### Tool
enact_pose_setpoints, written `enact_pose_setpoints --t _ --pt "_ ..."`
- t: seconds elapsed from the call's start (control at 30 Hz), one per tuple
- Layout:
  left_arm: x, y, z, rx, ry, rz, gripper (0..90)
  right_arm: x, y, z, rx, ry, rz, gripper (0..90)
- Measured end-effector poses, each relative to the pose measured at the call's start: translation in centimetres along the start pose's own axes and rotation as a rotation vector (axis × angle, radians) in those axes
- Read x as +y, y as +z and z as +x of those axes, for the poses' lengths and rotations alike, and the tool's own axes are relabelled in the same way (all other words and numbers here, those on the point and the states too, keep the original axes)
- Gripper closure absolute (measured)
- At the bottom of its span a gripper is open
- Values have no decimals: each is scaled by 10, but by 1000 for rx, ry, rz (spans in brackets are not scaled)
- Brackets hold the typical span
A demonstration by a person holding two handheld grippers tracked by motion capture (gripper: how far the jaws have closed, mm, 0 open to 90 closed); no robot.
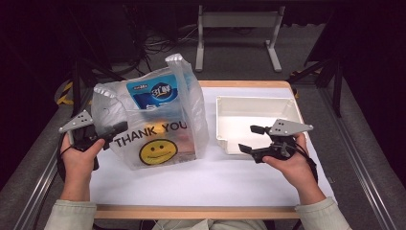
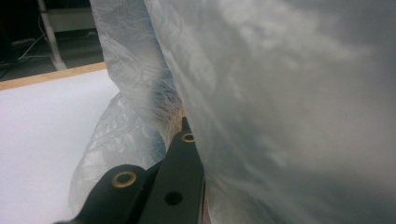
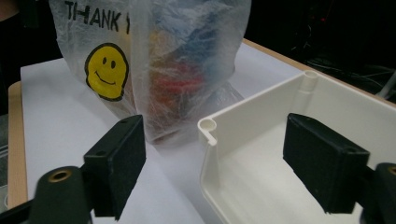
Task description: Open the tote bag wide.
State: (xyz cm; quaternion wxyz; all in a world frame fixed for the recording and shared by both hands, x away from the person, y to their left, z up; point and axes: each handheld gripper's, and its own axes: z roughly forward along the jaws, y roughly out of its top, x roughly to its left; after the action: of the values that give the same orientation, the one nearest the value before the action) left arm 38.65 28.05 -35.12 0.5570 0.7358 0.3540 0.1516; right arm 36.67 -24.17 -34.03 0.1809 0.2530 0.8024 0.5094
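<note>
A translucent plastic bag printed "THANK YOU" with a yellow smiley stands upright on the left half of the table. Inside it are a blue packet and some orange and red items. My left gripper is shut on the bag's left side, and the crinkled bag film is pinched at its black jaw tips. My right gripper is open with nothing between its jaws. It hovers at the near left corner of a white tray, whose corner post lies between the jaws, with the bag beyond.
The white table top has a wooden rim and bare room in front of the bag and tray. The tray holds nothing that I can see. A grey metal stand and cables lie on the dark floor behind the table.
</note>
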Motion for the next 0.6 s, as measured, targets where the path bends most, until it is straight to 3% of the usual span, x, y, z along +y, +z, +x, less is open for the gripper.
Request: enact_pose_setpoints --t 0.07,0.23,0.3,0.4,0.6 --pt "0 0 -1 2 5 1 900 10 6 5 30 -23 18 329" --pt "0 -1 -1 -3 5 5 899 33 22 13 28 -85 11 321" --pt "-1 -2 -1 -6 0 4 898 43 32 17 46 -62 34 293" --pt "-1 -4 0 -5 5 6 898 52 42 24 21 -25 65 262" --pt "-2 -5 0 -4 2 2 894 69 62 34 28 -55 25 230"
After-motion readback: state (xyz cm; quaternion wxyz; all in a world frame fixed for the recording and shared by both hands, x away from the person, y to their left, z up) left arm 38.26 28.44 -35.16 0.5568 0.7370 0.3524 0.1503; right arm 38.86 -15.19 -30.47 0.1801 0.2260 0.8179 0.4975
